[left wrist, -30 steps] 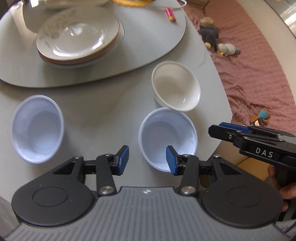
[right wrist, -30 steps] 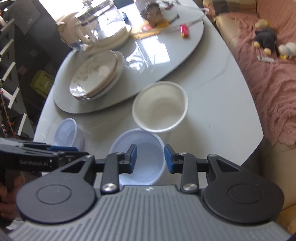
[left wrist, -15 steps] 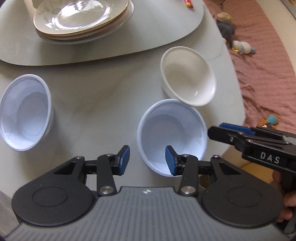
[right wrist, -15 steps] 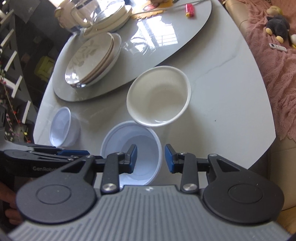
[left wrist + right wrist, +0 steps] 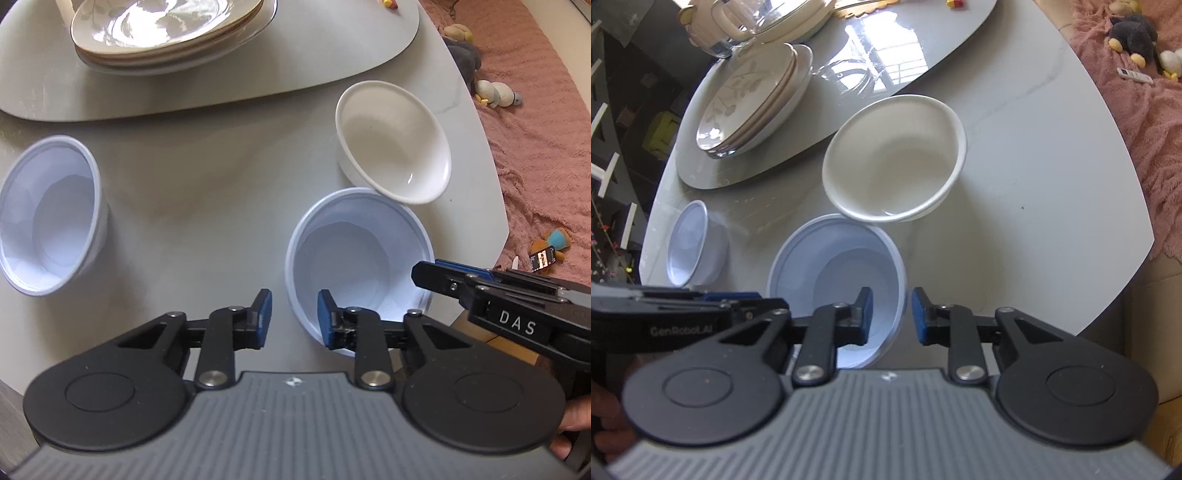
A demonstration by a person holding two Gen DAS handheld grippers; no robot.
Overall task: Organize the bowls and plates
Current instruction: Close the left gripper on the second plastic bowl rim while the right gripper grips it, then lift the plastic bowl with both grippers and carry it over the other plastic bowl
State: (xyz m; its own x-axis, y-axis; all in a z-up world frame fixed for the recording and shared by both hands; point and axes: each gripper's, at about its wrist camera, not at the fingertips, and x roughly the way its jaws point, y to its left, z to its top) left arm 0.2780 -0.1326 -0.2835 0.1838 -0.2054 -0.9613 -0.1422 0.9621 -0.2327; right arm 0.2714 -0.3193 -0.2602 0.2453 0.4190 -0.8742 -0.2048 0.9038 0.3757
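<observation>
A pale blue plastic bowl (image 5: 356, 254) (image 5: 836, 273) stands near the table's front edge. My left gripper (image 5: 291, 314) is open with the bowl's left rim between its blue pads. My right gripper (image 5: 889, 314) is open with the bowl's right rim between its pads. A white ceramic bowl (image 5: 393, 142) (image 5: 894, 170) sits just behind, overlapping the blue bowl's far rim. A second pale blue bowl (image 5: 50, 219) (image 5: 690, 245) stands to the left. A stack of cream plates (image 5: 166, 29) (image 5: 753, 99) rests on the grey turntable (image 5: 207, 85).
A glass pot and a cream jug (image 5: 738, 22) stand behind the plates. The table edge (image 5: 1126, 229) curves close on the right, with a pink sofa and soft toys (image 5: 1137, 40) beyond it.
Both grippers have moved forward and down onto the near blue bowl, so its rim now lies between each pair of pads. The bowls have not moved.
</observation>
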